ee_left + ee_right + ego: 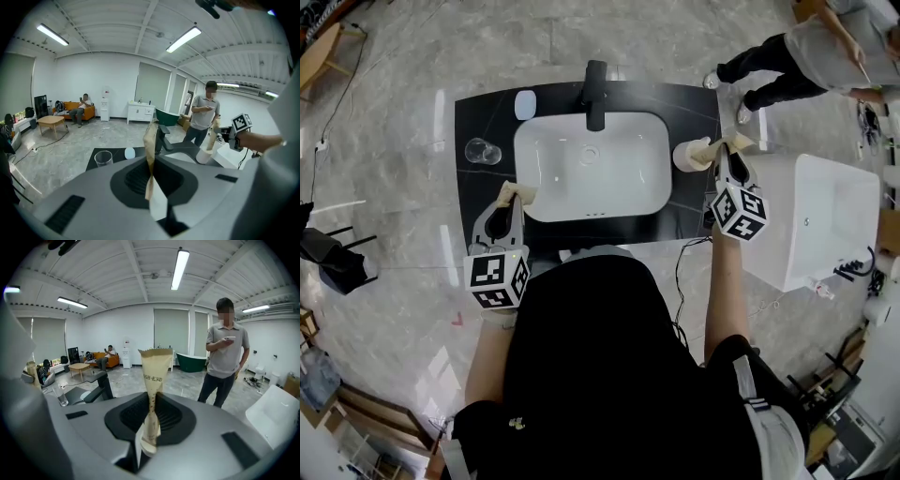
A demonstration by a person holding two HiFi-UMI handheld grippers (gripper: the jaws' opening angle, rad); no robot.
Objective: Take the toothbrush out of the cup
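My right gripper [731,146] [152,397] is shut on the toothbrush, a long beige paper packet [157,365] with a zigzag top edge. The packet [705,151] [212,136] slants up from the white cup [682,156] [205,156] at the right end of the black counter. Whether its lower end is still inside the cup I cannot tell. At the counter's front left, my left gripper [512,194] [151,140] is shut, its beige fingertips pressed together with nothing between them.
A white basin [591,202] with a black faucet [595,94] fills the middle of the counter [483,117]. A clear glass [481,151] and a white oval [525,104] sit at its left. A white tub [825,216] stands to the right. A person [225,357] stands beyond.
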